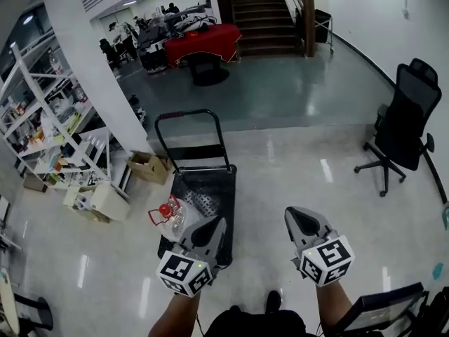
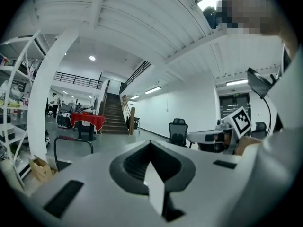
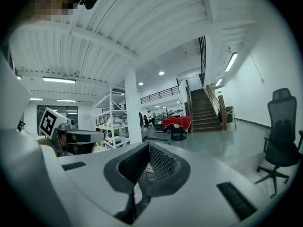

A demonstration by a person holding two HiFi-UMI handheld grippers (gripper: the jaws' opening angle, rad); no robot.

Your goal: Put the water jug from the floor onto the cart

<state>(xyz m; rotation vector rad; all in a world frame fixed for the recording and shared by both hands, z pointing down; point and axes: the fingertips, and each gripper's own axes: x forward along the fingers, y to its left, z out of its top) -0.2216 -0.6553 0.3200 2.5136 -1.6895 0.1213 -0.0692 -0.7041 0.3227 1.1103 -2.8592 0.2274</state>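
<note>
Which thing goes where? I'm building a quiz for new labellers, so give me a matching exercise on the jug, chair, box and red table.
1 jug
2 chair
3 box
4 red table

A near the stairs
B far right
C left of the cart handle
D at the cart deck's left edge

Pairs: 1-D, 2-B, 3-C, 4-A

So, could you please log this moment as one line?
left gripper: shut, empty | right gripper: shut, empty | jug: beside cart

Water jug (image 1: 170, 215) left of cart (image 1: 212, 192)
</note>
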